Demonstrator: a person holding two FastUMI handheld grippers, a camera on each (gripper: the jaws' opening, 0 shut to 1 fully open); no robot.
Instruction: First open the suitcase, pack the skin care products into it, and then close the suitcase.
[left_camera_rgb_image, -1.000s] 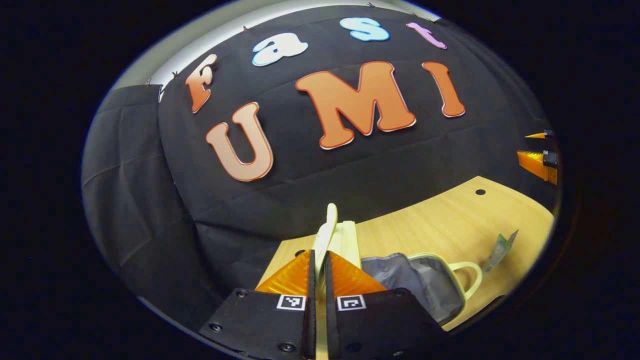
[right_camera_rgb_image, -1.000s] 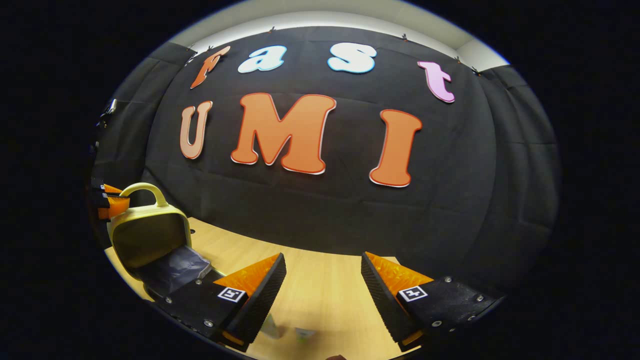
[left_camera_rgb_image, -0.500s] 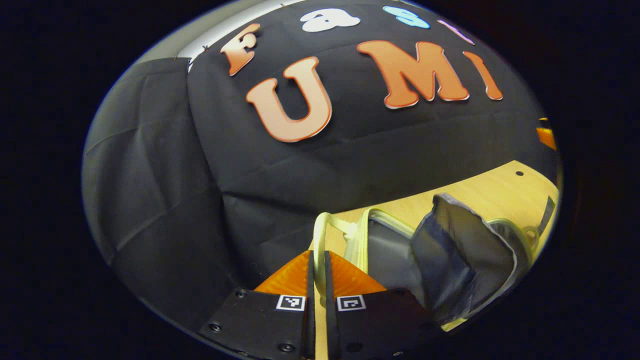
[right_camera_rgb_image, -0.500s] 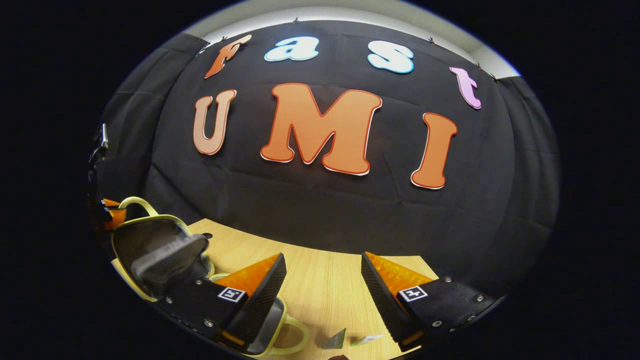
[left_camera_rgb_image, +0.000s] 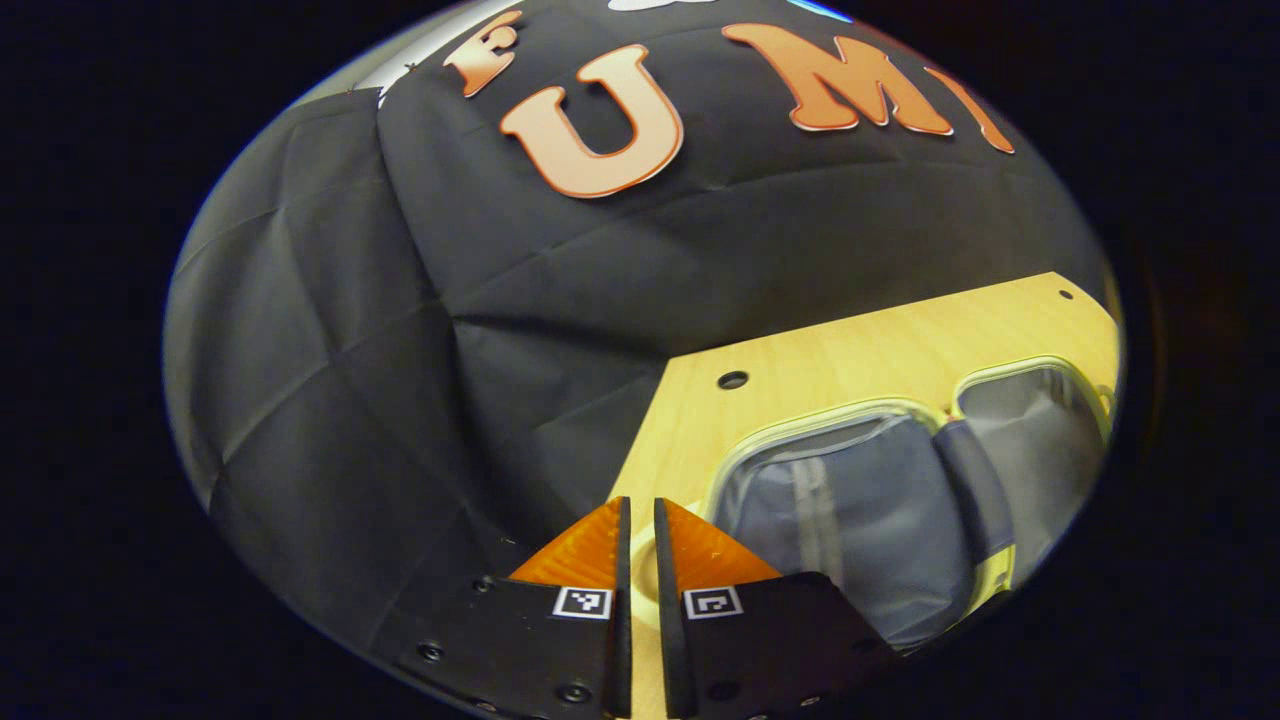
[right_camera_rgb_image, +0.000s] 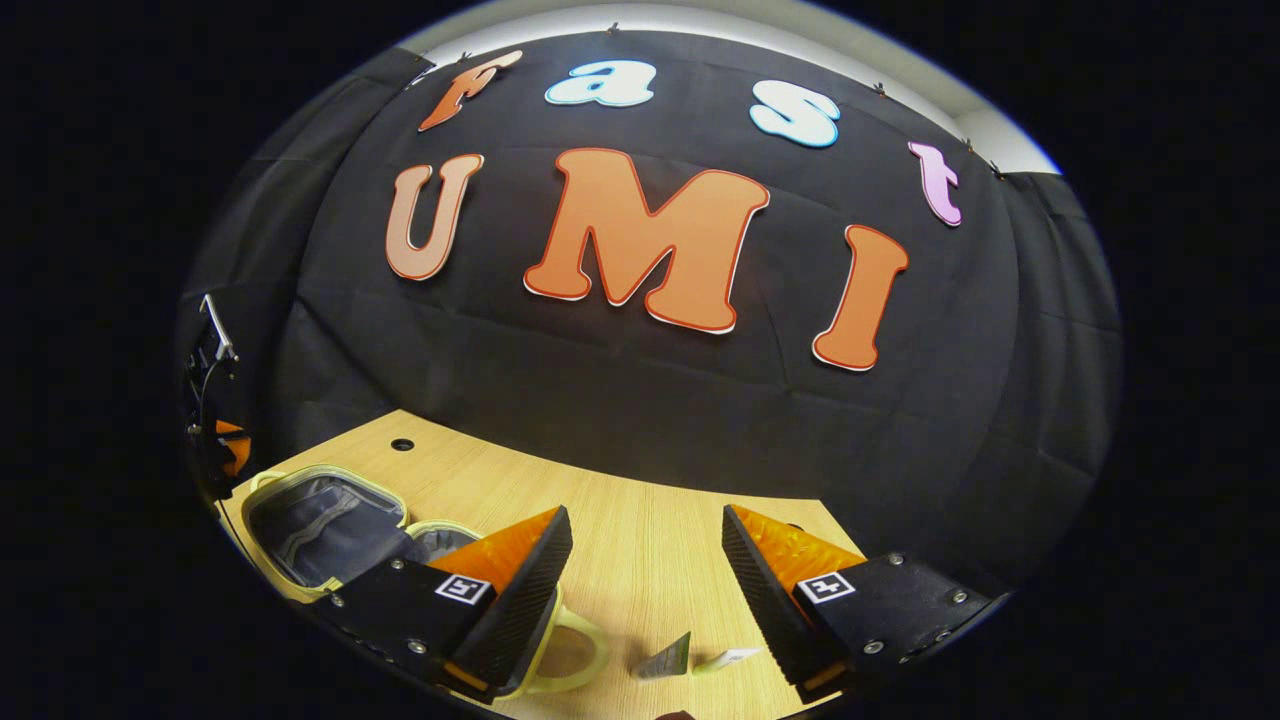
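The pale yellow suitcase (left_camera_rgb_image: 812, 421) lies open flat on the wooden table (left_camera_rgb_image: 860, 340), both halves showing grey lining. My left gripper (left_camera_rgb_image: 640, 520) sits low at the lid's outer edge, its fingers closed on the lid's thin pale handle. In the right gripper view the suitcase (right_camera_rgb_image: 320, 515) lies at lower left, with the left gripper (right_camera_rgb_image: 228, 447) at its far side. My right gripper (right_camera_rgb_image: 645, 540) hangs open above the table with nothing between its fingers. Two small skin care sachets (right_camera_rgb_image: 665, 660) lie just beneath it, beside the suitcase's other handle (right_camera_rgb_image: 580, 650).
The table (right_camera_rgb_image: 640, 500) runs back to the black cloth wall. A small round hole (left_camera_rgb_image: 732, 380) marks the tabletop behind the suitcase. The table's left edge falls away just left of my left gripper.
My left gripper has swung the lid over and down by its handle; the lid went from upright to lying flat on the table. The right gripper stayed open and hardly moved.
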